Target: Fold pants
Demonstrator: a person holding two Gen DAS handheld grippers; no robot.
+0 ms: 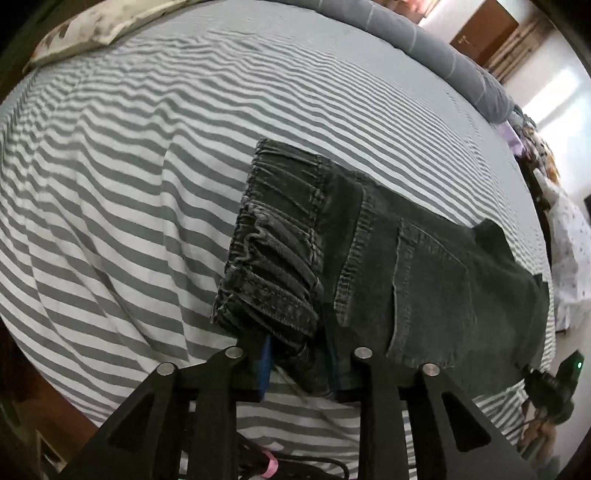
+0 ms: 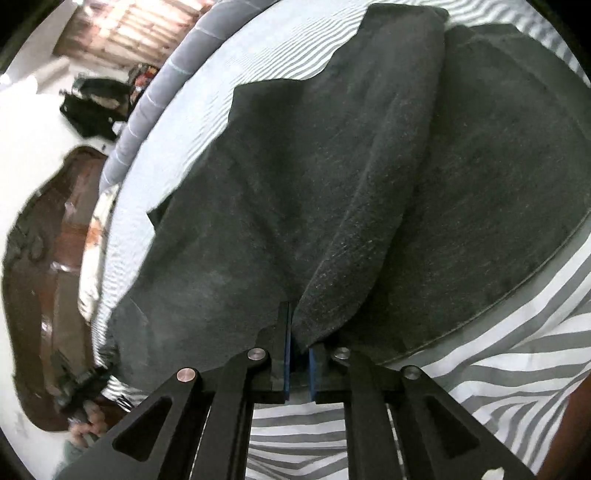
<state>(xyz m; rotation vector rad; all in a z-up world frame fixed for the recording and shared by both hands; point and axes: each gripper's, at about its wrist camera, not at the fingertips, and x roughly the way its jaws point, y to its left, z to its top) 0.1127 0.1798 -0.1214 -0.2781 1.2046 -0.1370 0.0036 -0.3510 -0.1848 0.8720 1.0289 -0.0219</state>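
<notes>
Dark grey denim pants (image 1: 424,277) lie on the striped bed sheet (image 1: 129,166), elastic waistband (image 1: 280,236) toward the left in the left wrist view. My left gripper (image 1: 299,365) is at the waistband's near corner. The bunched band fills the gap between its blue pads (image 1: 266,365), so it is shut on the waistband. In the right wrist view the pants (image 2: 332,166) spread away from me with a raised fold running up the middle. My right gripper (image 2: 300,365) pinches the near end of that fold between nearly touching pads.
A patterned pillow (image 1: 85,33) and a rolled grey blanket (image 1: 443,48) lie along the far side of the bed. The other hand-held gripper (image 1: 550,387) shows at the right edge. Brown wooden furniture (image 2: 44,240) and a dark bag (image 2: 92,107) are beyond the bed's left side.
</notes>
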